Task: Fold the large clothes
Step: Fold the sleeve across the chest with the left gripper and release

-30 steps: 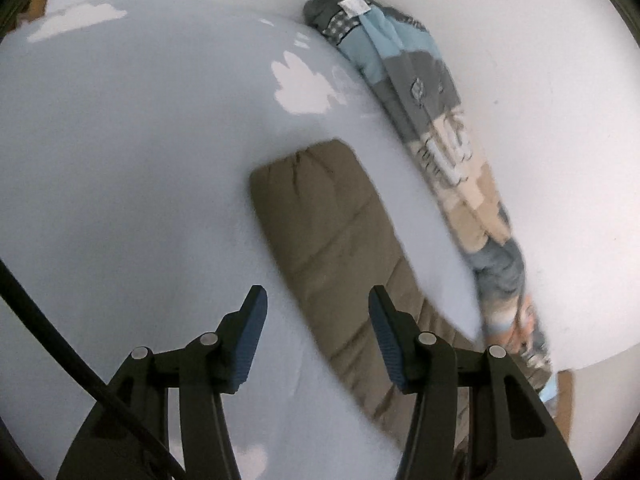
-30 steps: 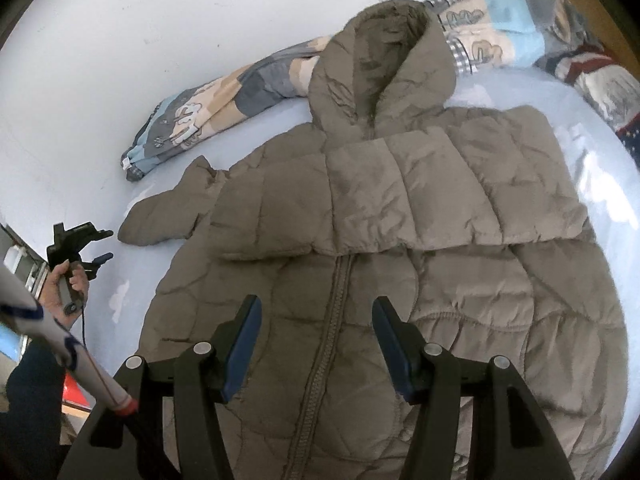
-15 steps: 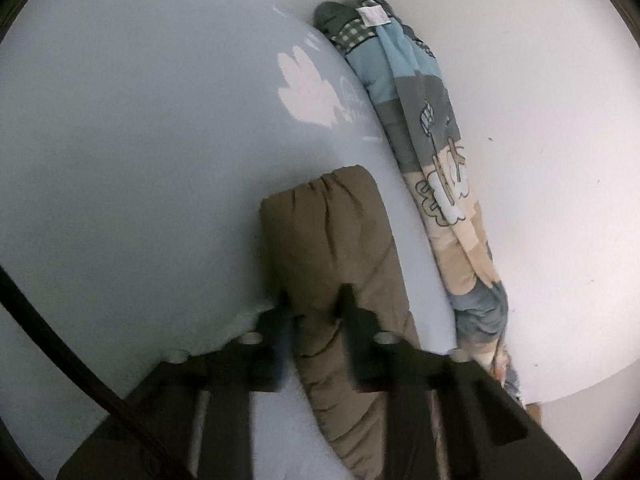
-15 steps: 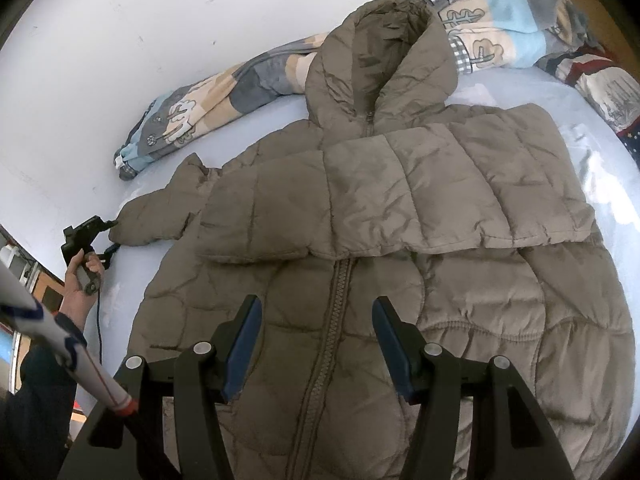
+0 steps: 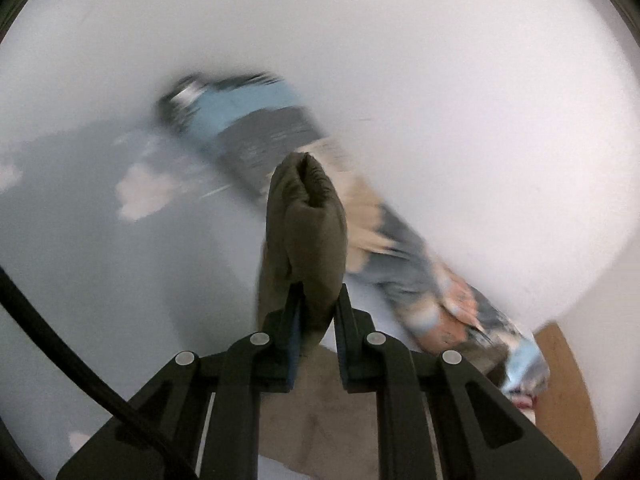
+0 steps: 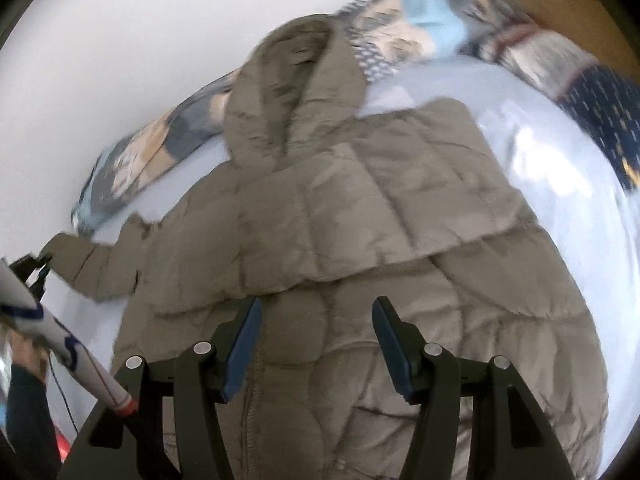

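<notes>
1. Garment. A padded brown hooded coat [image 6: 360, 240] lies front-up on a pale blue sheet [image 6: 560, 184], with its hood [image 6: 292, 88] at the far end and its hem at the near edge of the right wrist view. One sleeve already lies folded across the chest, forming a flap above the zip.
2. Left gripper [image 5: 316, 320]. Its jaws are clamped on the cuff end of the other sleeve [image 5: 306, 232], at the left of the coat. The padded fabric bulges upright between the fingers, off the sheet. The left wrist view is blurred.
3. Right gripper [image 6: 316, 344]. Its jaws stand at a moderate width and hold nothing. They hover over the lower front of the coat, just right of the zip [image 6: 256, 376].
4. Governing relation. The held sleeve runs out leftward from the shoulder, so its long axis lies across the coat's hood-to-hem axis. The coat body lies to the right of the left gripper. Judged from this, the fold calls for carrying the cuff rightward over the chest. The left hand alone is placed to do that.
5. Surroundings. A patterned quilt [image 6: 160, 148] is bunched along the far side against a white wall [image 6: 120, 40], clear of the sleeve's likely path.
</notes>
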Demonstrator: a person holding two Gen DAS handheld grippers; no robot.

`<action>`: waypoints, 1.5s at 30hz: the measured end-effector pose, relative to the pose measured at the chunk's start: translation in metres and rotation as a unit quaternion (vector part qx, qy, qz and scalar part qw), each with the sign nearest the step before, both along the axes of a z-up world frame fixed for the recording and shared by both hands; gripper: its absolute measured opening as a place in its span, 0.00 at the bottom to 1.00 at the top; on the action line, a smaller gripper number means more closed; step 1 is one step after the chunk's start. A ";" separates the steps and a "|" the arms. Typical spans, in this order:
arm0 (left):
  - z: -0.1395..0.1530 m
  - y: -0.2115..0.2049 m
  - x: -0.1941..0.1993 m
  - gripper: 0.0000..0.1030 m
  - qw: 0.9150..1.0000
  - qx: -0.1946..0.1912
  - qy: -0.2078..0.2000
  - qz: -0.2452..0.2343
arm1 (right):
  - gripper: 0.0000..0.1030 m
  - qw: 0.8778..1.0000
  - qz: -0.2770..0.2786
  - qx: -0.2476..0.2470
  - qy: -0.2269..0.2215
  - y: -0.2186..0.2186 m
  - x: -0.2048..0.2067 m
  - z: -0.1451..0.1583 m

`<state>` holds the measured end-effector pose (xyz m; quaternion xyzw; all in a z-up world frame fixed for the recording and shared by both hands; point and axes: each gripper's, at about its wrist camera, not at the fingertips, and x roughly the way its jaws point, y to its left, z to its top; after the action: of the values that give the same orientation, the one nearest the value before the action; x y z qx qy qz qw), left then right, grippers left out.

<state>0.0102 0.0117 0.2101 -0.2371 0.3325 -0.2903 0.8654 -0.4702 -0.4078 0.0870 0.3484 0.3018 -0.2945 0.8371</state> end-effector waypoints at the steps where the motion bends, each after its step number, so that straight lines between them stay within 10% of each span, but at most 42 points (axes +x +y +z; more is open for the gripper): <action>1: 0.015 -0.011 -0.014 0.14 1.000 -0.001 -0.015 -0.014 | 0.60 1.000 -0.008 -0.005 -0.004 -0.003 -0.005 0.003; 12: 0.096 -0.182 -0.187 0.14 0.976 0.023 -0.089 -0.196 | 0.60 0.990 -0.117 -0.047 -0.068 -0.041 -0.086 0.050; 22: 0.004 -0.337 -0.300 0.14 0.944 0.087 -0.021 -0.319 | 0.60 0.979 -0.168 -0.044 -0.105 -0.061 -0.137 0.070; 29: -0.097 -0.400 -0.342 0.15 0.911 0.205 0.017 -0.357 | 0.61 0.976 -0.178 -0.029 -0.121 -0.070 -0.150 0.073; 33: -0.109 -0.402 -0.354 0.39 0.888 0.251 0.025 -0.383 | 0.61 0.976 -0.175 -0.025 -0.127 -0.071 -0.150 0.074; 38: -0.063 -0.345 -0.348 0.58 0.897 0.226 -0.028 -0.379 | 0.61 0.978 -0.156 0.006 -0.141 -0.073 -0.139 0.068; 45: -0.050 -0.239 -0.268 0.68 0.932 0.289 -0.081 -0.205 | 0.60 0.969 -0.117 0.144 -0.165 -0.087 -0.099 0.017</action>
<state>-0.2575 -0.2277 0.1598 0.1209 0.3725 -0.3706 0.8422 -0.5689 -0.4953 0.1036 0.5419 0.1561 -0.2824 0.7760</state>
